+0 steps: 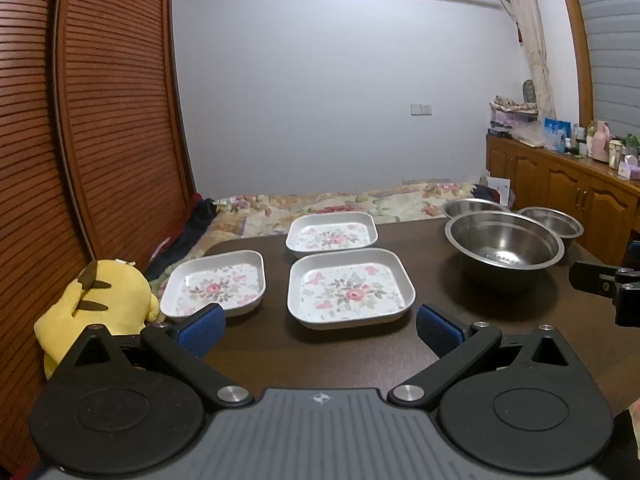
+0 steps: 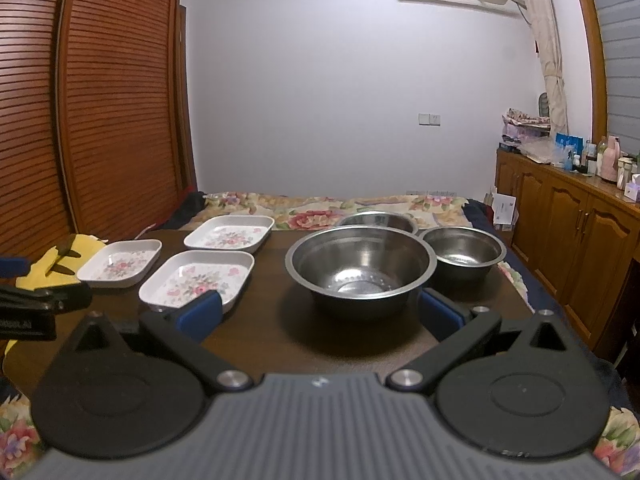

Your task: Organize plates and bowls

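Three square white plates with flower prints lie on the dark wooden table: a near one, a far one and a left one. To their right stand three steel bowls: a large one, a smaller one to its right and one behind, partly hidden. My left gripper is open just short of the near plate, holding nothing. My right gripper is open in front of the large bowl, its fingers straddling the bowl's width without touching it.
A yellow plush toy sits at the table's left edge. A bed with a flowered quilt lies behind the table. Slatted wooden wardrobe doors stand on the left and a cluttered wooden cabinet on the right.
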Demonstrator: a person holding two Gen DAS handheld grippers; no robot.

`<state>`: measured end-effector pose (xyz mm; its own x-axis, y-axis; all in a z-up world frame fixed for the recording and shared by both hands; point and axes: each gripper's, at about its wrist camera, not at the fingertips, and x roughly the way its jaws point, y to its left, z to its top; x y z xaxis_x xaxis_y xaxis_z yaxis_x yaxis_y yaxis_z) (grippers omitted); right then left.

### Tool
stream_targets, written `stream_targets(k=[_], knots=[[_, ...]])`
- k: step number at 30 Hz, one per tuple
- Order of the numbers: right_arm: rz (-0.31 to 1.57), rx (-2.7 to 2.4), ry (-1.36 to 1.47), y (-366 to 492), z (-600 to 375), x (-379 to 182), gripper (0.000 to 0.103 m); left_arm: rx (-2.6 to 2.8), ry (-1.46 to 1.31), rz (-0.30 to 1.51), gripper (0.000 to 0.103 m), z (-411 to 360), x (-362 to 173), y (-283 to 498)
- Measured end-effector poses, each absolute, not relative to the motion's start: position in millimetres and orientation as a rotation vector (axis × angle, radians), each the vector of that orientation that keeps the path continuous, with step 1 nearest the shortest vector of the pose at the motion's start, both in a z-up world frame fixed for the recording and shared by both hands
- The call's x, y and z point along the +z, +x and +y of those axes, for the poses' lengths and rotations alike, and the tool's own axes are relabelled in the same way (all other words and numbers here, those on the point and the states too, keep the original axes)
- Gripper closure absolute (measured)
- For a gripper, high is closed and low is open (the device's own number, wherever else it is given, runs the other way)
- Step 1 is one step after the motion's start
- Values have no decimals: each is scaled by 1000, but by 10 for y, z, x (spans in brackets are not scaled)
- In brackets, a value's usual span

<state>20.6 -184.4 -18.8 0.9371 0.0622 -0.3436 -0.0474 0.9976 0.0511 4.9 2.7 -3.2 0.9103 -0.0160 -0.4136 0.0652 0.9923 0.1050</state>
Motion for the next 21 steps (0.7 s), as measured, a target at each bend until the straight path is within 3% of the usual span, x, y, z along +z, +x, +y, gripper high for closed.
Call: stream_targets(k=[21], knots=[[433, 112, 64, 461, -1705, -452, 0, -85, 129, 529, 0, 147, -312, 353]])
